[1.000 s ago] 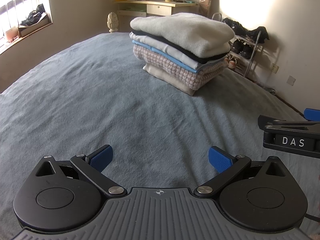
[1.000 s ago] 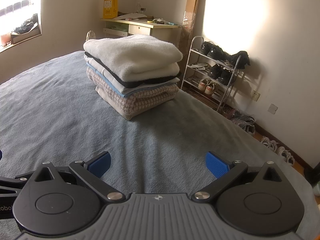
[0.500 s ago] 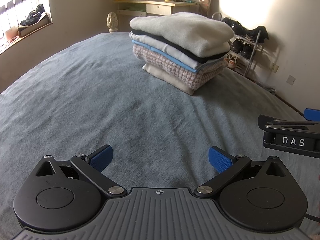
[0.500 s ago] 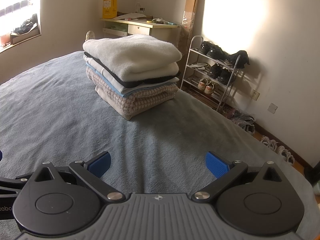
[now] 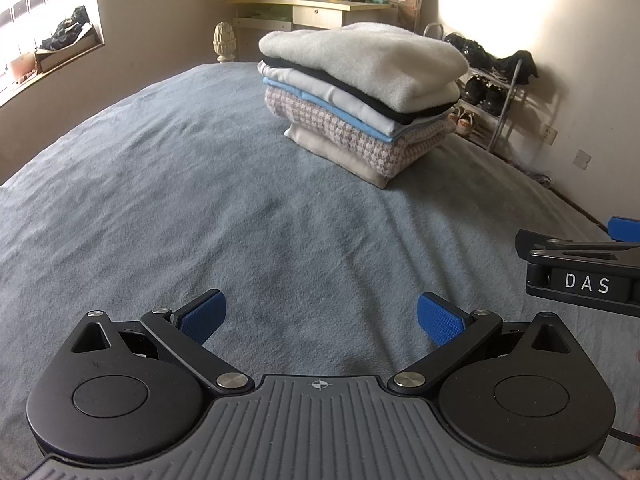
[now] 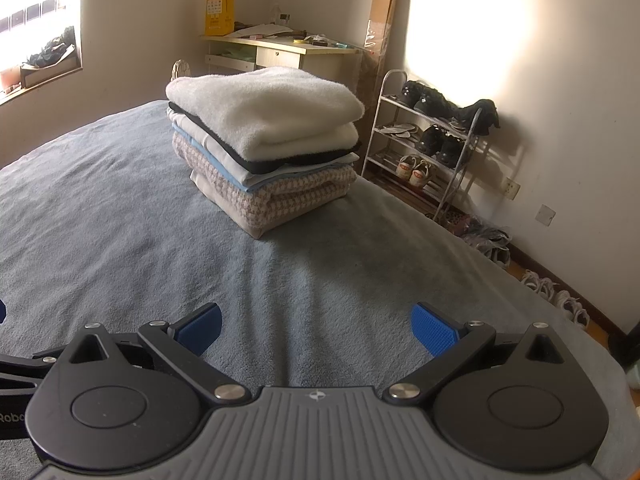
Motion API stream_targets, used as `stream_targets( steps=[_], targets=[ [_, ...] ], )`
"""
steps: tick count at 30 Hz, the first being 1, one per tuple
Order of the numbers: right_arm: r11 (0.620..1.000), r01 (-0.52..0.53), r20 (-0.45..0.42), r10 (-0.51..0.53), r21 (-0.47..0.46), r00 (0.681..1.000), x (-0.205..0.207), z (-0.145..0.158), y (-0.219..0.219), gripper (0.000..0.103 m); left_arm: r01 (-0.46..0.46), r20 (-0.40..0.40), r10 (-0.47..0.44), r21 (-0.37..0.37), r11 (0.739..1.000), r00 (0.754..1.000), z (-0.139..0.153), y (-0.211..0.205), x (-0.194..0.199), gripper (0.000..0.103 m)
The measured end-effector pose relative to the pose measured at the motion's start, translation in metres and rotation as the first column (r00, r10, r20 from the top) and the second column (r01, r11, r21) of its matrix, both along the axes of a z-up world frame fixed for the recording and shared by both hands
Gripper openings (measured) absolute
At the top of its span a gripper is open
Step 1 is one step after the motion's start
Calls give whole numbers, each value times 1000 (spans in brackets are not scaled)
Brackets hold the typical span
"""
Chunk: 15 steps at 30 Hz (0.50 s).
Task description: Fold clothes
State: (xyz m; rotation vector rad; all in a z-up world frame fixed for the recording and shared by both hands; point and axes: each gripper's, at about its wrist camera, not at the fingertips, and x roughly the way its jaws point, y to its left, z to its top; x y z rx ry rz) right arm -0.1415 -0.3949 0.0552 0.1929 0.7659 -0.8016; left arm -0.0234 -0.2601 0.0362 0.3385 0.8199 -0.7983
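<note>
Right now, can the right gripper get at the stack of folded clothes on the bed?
Probably yes: the right gripper is open and empty, and only bare blanket lies between it and the stack of folded clothes, which sits well ahead.

top fold (image 6: pixel 272 108): cream white
checked knit (image 6: pixel 296 196): pink-and-white houndstooth
thin layers (image 5: pixel 340 114): black, white, light blue
bed cover (image 5: pixel 240 220): grey-blue
pads (image 5: pixel 202 314): blue
box (image 6: pixel 219 12): yellow

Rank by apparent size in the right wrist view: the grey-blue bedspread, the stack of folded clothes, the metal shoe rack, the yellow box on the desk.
1. Grey-blue bedspread
2. Stack of folded clothes
3. Metal shoe rack, which stands farther back, so its real size is unsure
4. Yellow box
</note>
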Motion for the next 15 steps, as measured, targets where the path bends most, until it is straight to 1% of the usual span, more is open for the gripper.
stream_targets(
  steps=[15],
  targets=[
    [1000, 1, -2, -1, 6, 1000, 1, -1, -1, 103, -2, -3, 2, 3, 1000, 1000, -1, 0, 1, 103]
  ],
)
